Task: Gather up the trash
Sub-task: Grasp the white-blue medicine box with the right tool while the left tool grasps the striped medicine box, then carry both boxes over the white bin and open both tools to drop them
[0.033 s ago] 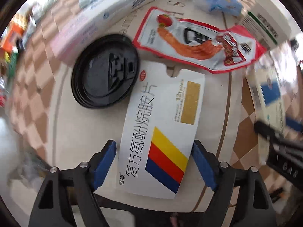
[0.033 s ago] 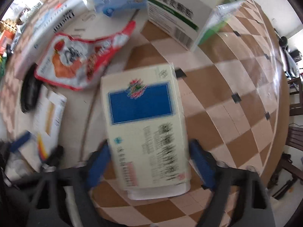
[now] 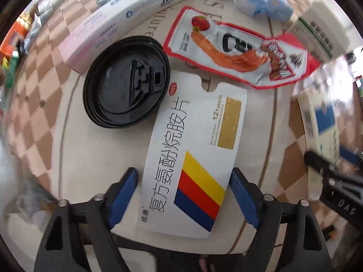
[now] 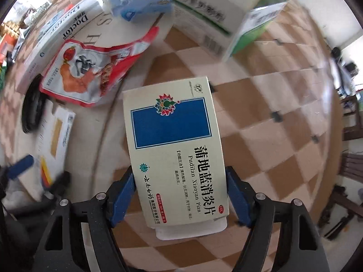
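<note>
pill box (image 4: 174, 149) clamped between jaws

right claw (image 4: 181, 195) just closed onto blue-panel medicine box (image 4: 172, 136)

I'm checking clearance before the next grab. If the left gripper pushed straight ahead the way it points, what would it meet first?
The left gripper already straddles the white tablet box; beyond it lies the red snack wrapper, though depth is unclear.
</note>
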Available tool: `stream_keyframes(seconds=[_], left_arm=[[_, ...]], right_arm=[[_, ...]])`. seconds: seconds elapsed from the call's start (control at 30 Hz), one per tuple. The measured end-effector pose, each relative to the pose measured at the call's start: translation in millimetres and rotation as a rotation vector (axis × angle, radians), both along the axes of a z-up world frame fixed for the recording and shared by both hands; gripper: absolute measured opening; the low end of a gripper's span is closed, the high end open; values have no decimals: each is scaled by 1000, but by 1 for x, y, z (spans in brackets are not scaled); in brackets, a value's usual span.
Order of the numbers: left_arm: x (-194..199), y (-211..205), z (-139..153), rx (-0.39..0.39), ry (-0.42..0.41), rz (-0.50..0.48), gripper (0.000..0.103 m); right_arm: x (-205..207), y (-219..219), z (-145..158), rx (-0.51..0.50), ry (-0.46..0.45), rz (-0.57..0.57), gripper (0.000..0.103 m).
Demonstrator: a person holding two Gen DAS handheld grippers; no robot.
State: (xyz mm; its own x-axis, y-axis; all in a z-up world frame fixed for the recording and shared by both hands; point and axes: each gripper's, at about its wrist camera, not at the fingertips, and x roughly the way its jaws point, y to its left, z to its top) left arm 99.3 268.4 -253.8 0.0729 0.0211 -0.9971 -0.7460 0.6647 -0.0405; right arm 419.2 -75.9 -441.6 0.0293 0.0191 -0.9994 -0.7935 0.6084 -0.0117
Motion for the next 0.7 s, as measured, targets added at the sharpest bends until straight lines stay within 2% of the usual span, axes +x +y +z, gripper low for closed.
stream_keyframes(seconds=[0.03, 0.07, 0.1, 0.17, 0.2, 0.27, 0.3, 0.37, 0.5, 0.57, 0.67, 0.7], left_arm=[[-16, 9, 11, 0, 28, -17, 81], [-20, 14, 14, 11, 20, -18, 82], [-35, 28, 27, -6, -22, -20, 78], [-41, 44, 32, 20, 22, -36, 74], [-56, 61, 42, 15, -4, -33, 72], [-64, 73, 59, 23, 2, -35, 72], [-76, 77, 81, 26, 2, -34, 72], [-101, 90, 103, 32, -2, -10, 72], [-168, 113, 149, 51, -52, 34, 72], [-204, 106, 178, 49, -78, 72, 72], [-274, 114, 216, 3, -114, 139, 72], [-298, 117, 220, -23, -117, 155, 72]], right_arm=[[1, -8, 0, -3, -2, -9, 77], [2, -17, 0, -8, 7, -23, 77], [2, -21, 0, -3, 11, -30, 77], [1, -34, 1, 3, 28, -51, 77], [1, -38, 1, 7, 33, -54, 77], [-1, -43, 1, 16, 59, -72, 77], [-2, -48, 2, 23, 73, -81, 77], [-8, -54, 6, 41, 82, -91, 77], [-24, -71, 21, 97, 107, -105, 77], [-36, -79, 28, 129, 136, -106, 77], [-73, -93, 36, 166, 200, -98, 77], [-85, -98, 37, 175, 218, -91, 77]])
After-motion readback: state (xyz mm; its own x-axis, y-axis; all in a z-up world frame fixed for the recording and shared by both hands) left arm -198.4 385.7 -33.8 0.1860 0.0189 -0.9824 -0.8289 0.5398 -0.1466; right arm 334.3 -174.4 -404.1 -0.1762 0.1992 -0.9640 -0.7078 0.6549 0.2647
